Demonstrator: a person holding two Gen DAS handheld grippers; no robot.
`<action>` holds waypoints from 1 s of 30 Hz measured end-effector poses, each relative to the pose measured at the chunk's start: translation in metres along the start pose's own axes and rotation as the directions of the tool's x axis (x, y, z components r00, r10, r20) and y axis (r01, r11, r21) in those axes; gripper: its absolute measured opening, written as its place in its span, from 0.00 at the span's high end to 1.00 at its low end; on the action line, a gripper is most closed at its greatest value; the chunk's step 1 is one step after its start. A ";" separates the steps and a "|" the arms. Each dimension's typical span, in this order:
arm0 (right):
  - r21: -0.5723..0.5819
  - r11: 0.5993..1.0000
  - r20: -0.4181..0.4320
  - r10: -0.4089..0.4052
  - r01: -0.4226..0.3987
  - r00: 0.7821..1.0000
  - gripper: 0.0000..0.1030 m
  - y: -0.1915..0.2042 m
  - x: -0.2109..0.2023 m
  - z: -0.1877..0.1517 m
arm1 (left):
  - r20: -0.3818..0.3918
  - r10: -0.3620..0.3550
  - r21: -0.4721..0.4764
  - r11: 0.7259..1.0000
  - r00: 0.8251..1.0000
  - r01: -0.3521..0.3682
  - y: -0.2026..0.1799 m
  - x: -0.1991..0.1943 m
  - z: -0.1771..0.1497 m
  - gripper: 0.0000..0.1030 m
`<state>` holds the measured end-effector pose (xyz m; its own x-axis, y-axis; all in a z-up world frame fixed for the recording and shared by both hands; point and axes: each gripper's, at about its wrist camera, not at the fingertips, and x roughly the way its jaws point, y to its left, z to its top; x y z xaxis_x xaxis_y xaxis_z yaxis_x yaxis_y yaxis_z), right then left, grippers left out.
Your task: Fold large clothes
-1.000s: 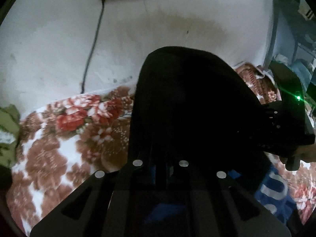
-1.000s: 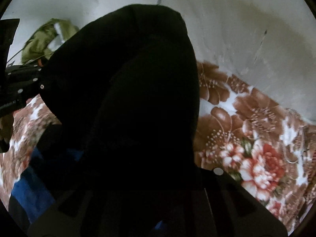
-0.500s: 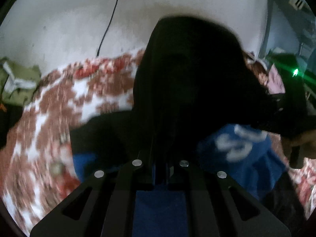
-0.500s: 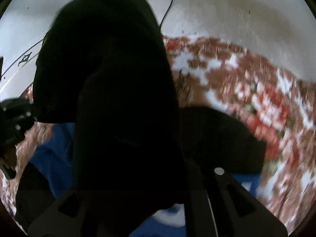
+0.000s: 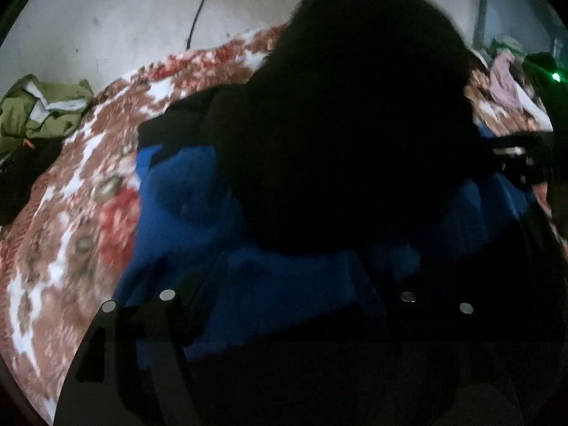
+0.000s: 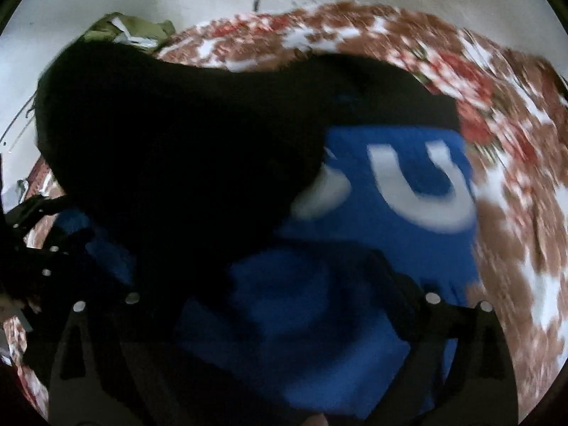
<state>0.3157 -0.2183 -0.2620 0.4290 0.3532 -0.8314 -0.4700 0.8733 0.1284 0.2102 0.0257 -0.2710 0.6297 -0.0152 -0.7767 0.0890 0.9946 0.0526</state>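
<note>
While both views blur, I judge my left gripper and right gripper spread apart, letting go of the garment. It lies mid-bed, its black half folded over the blue. I'd withdraw low, avoiding snags. Beyond, the floral bedspread reaches the far edge.
</note>
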 end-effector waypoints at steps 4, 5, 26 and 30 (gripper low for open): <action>0.039 0.999 -0.015 -0.023 0.023 1.000 0.09 -0.015 -0.027 -0.004 | -0.016 0.030 -0.022 0.999 0.999 -0.030 0.018 -0.041 -0.006 0.29; 0.047 0.999 -0.002 -0.027 0.027 1.000 0.09 -0.015 -0.038 0.002 | -0.006 0.031 -0.048 0.998 1.000 -0.031 0.026 -0.050 0.000 0.26; -0.102 0.991 -0.078 -0.094 0.086 0.993 0.08 0.059 0.034 0.064 | 0.074 -0.220 -0.023 0.975 0.973 0.222 -0.013 0.032 0.067 0.35; -0.146 0.984 -0.085 -0.114 0.100 0.990 0.08 0.057 0.052 0.032 | 0.034 -0.169 -0.006 0.986 0.985 0.169 -0.015 0.055 0.032 0.33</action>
<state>0.3364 -0.1396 -0.2804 0.4127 0.2219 -0.8834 -0.5322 0.8458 -0.0362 0.2681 0.0065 -0.2942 0.6316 -0.1861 -0.7527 0.1896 0.9784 -0.0828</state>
